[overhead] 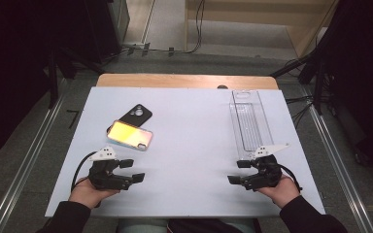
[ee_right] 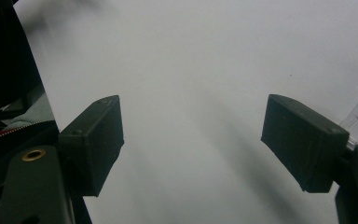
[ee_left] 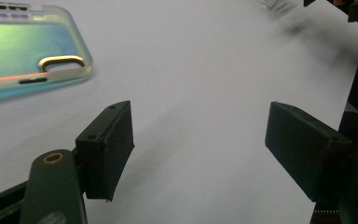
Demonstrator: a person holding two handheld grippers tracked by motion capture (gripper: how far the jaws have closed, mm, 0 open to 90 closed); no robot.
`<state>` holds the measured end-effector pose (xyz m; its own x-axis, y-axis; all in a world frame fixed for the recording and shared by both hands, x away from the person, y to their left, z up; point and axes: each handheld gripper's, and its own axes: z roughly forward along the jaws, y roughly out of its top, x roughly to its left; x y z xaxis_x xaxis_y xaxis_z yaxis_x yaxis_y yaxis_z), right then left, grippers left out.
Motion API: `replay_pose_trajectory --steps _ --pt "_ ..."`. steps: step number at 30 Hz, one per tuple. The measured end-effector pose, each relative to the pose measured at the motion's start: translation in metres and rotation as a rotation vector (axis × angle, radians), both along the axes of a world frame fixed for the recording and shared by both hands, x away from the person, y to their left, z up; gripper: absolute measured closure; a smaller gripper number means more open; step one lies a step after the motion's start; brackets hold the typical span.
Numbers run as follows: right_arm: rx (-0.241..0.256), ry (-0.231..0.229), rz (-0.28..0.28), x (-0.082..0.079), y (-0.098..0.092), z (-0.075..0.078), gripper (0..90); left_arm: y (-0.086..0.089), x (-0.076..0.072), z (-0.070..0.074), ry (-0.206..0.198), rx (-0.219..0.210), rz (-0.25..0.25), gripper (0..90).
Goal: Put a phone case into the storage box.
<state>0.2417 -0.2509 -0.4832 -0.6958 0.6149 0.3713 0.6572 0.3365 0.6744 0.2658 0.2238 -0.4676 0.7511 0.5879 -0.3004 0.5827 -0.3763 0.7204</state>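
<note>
The table (overhead: pixel 189 145) is lying under a white sheet, with a strip of its wooden edge showing at the far side. Largest on it, the clear plastic tray (overhead: pixel 249 122) is resting at the far right, its long axis running from the near edge toward the far edge, its near end sitting just beside the right hand-held gripper (overhead: pixel 239 171). At the far left, the iridescent phone case (overhead: pixel 129 135) is lying flat with its long axis running left to right and slightly slanted, its camera cutout pointing toward the right end. Its far edge is overlapping or touching the black phone case (overhead: pixel 136 114), which is lying diagonally with its camera cutout pointing to the far right. The left hand-held gripper (overhead: pixel 132 170) is sitting near the front edge, just short of the iridescent phone case, its jaws standing wide apart and holding nothing. The right hand-held gripper is likewise standing wide open and gripping nothing, with bare white sheet between its jaws.
</note>
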Motion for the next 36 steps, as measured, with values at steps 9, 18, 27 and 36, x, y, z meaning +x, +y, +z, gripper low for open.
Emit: replay_pose_trajectory --steps 9,18,27,36 --pt "-0.011 0.002 -0.031 0.0012 -0.0021 0.0004 12.3 0.0000 -0.0002 0.0004 0.008 -0.002 0.005 23.9" --pt "-0.007 0.026 -0.028 0.0017 -0.0028 0.0006 0.4 0.0007 0.0001 0.0021 0.025 -0.009 0.015 23.9" --pt "-0.026 -0.005 -0.038 0.0023 -0.0024 0.0026 0.7 0.0021 -0.0005 0.0024 0.027 -0.010 0.022 24.0" --pt "-0.022 -0.005 -0.048 0.0052 -0.0042 0.0030 2.0 0.0037 -0.0028 0.0018 0.024 -0.002 0.025 24.3"
